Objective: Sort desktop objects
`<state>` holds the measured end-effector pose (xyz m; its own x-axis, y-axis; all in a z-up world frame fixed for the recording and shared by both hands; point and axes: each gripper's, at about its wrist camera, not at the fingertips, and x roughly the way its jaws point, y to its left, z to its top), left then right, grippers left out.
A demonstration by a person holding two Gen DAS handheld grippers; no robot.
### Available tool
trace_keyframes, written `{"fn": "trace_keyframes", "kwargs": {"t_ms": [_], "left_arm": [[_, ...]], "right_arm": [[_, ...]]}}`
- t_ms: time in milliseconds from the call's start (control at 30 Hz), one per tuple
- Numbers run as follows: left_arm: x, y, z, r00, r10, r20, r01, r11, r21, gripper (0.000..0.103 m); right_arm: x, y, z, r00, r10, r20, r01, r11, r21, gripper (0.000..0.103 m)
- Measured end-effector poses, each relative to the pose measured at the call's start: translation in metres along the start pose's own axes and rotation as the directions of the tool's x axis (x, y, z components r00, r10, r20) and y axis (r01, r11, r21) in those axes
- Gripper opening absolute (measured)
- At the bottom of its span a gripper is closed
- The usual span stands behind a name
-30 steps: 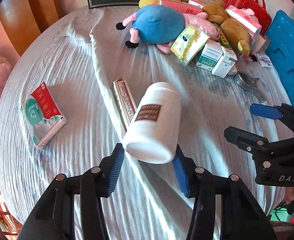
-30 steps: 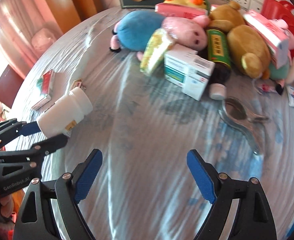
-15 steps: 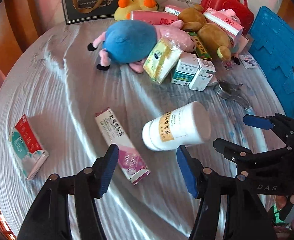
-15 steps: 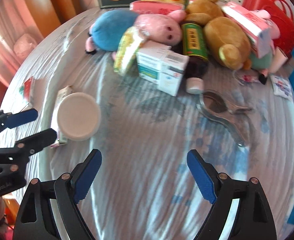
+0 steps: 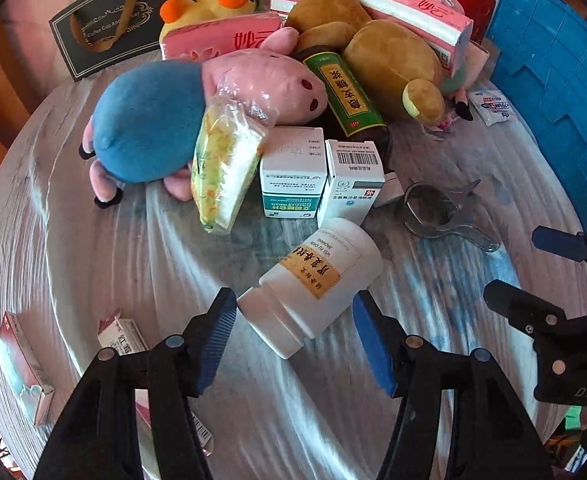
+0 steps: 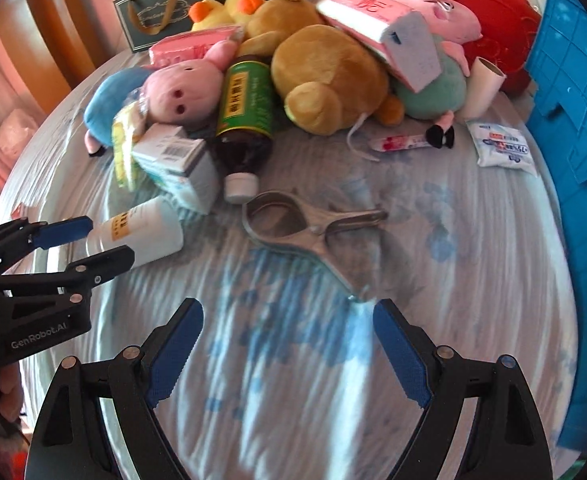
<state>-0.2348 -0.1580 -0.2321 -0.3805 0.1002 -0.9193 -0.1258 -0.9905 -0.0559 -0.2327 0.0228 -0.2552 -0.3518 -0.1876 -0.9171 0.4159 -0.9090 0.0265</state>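
Observation:
A white pill bottle (image 5: 317, 280) with a tan label lies on its side on the cloth, just in front of two white medicine boxes (image 5: 293, 172). My left gripper (image 5: 293, 304) stands open around it, one blue pad at the cap end and one at the base, with no clear squeeze. From the right wrist view the same bottle (image 6: 141, 232) rests between the left gripper's (image 6: 109, 240) fingers. My right gripper (image 6: 289, 312) is open and empty above bare cloth, just short of a metal clip (image 6: 305, 228).
Plush toys, pink tissue packs and a dark syrup bottle (image 6: 245, 120) are piled at the back. A blue crate (image 6: 573, 120) lines the right side. A long pink box (image 5: 121, 332) and a red-green box (image 5: 21, 364) lie at the left.
A second ago my left gripper held the white bottle off the cloth. Its jaws have widened and the bottle now lies by the white boxes. Both grippers have moved toward the pile.

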Motion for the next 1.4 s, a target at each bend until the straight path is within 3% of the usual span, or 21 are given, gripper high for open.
{"fn": "trace_keyframes", "kwargs": {"t_ms": [133, 300, 500, 600, 633, 667, 700, 767, 867, 1000, 1200, 1300, 1400], "left_arm": [[0.018, -0.014, 0.008, 0.998, 0.008, -0.065, -0.005, 0.998, 0.055, 0.060], [0.026, -0.031, 0.016, 0.996, 0.015, -0.084, -0.008, 0.996, 0.084, 0.060], [0.012, -0.053, 0.037, 0.999, 0.015, -0.032, -0.009, 0.985, 0.170, 0.060], [0.036, -0.053, 0.043, 0.994, 0.039, -0.101, -0.024, 0.989, 0.149, 0.060], [0.044, -0.053, 0.041, 0.991, 0.054, -0.124, -0.037, 0.990, 0.135, 0.054], [0.050, -0.052, 0.039, 0.988, 0.066, -0.142, -0.049, 0.991, 0.121, 0.054], [0.049, -0.048, 0.036, 0.991, 0.045, -0.126, -0.034, 0.995, 0.089, 0.047], [0.051, -0.043, 0.031, 0.990, 0.034, -0.134, -0.029, 0.999, 0.040, 0.047], [0.051, -0.036, 0.023, 0.990, 0.042, -0.135, -0.045, 0.999, -0.024, 0.046], [0.050, -0.034, 0.009, 0.991, 0.034, -0.127, -0.042, 0.997, -0.061, 0.046], [0.054, -0.040, -0.002, 0.991, 0.052, -0.123, -0.057, 0.997, -0.042, 0.046], [0.053, -0.044, -0.008, 0.992, 0.057, -0.109, -0.060, 0.998, -0.028, 0.046], [0.042, -0.048, -0.012, 0.995, 0.067, -0.068, -0.068, 0.998, -0.008, 0.046]], "right_arm": [[0.017, -0.010, 0.016, 0.999, 0.001, -0.038, -0.004, 0.996, -0.090, 0.088], [0.034, -0.011, 0.038, 0.999, -0.011, -0.041, 0.000, 0.966, -0.259, 0.088], [0.058, -0.015, 0.057, 0.996, 0.042, -0.082, -0.071, 0.912, -0.403, 0.088], [0.070, -0.014, 0.058, 0.992, 0.053, -0.111, -0.099, 0.880, -0.465, 0.084], [0.076, -0.014, 0.057, 0.991, 0.043, -0.127, -0.098, 0.875, -0.473, 0.078], [0.076, -0.017, 0.058, 0.989, 0.078, -0.128, -0.129, 0.879, -0.459, 0.071], [0.076, -0.021, 0.060, 0.986, 0.097, -0.137, -0.148, 0.886, -0.440, 0.067], [0.072, -0.030, 0.062, 0.989, 0.083, -0.118, -0.123, 0.916, -0.382, 0.044], [0.067, -0.042, 0.059, 0.991, 0.074, -0.115, -0.103, 0.957, -0.272, 0.041], [0.057, -0.046, 0.043, 0.983, 0.103, -0.154, -0.131, 0.975, -0.181, 0.040], [0.051, -0.039, 0.031, 0.987, 0.063, -0.151, -0.091, 0.978, -0.189, 0.049], [0.050, -0.033, 0.029, 0.994, 0.023, -0.107, -0.045, 0.976, -0.211, 0.043], [0.040, -0.032, 0.031, 0.996, 0.037, -0.076, -0.050, 0.982, -0.182, 0.039]]}}
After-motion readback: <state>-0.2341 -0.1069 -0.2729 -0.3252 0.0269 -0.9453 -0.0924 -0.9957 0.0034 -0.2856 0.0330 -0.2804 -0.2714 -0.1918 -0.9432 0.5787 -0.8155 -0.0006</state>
